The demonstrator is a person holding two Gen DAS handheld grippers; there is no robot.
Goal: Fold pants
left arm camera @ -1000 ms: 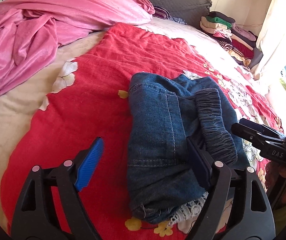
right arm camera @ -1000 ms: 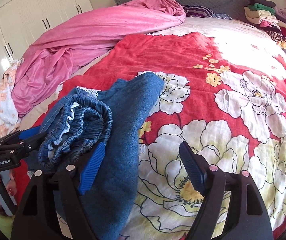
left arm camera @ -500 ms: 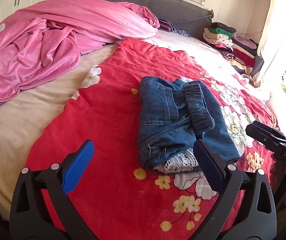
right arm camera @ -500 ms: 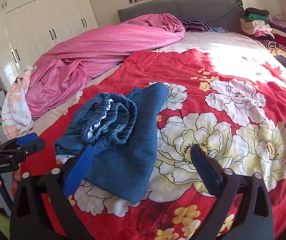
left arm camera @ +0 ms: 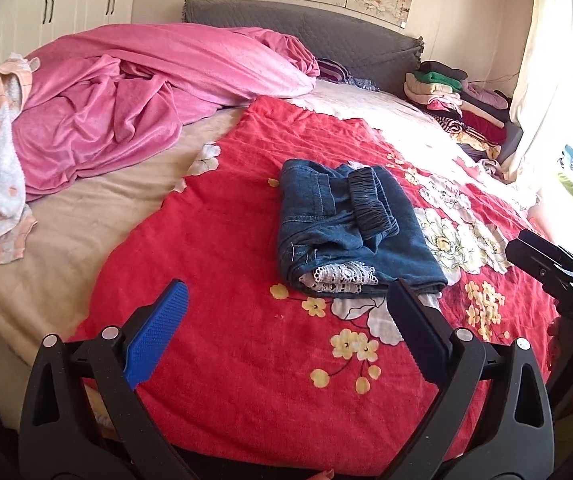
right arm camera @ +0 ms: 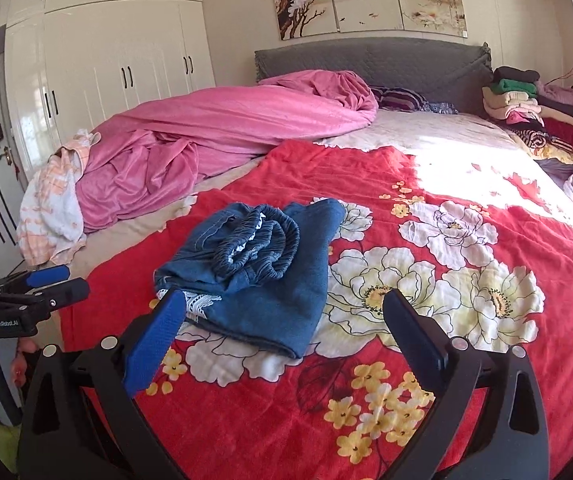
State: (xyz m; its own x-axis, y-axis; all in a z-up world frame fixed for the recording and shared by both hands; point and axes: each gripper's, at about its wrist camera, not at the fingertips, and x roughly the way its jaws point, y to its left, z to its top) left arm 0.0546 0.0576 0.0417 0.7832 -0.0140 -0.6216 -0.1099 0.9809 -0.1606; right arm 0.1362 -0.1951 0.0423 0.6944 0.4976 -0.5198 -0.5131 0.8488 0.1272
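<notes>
Left gripper and right gripper both stand with their blue-padded fingers spread wide apart, holding nothing, each raised above the near part of the red floral bedspread and apart from the cloth. Folded denim pants lie as a compact bundle on the bedspread ahead of both grippers, elastic waistband bunched on top and white lace trim showing at the near edge. Pink blanket lies heaped toward the headboard, well apart from the pants.
</notes>
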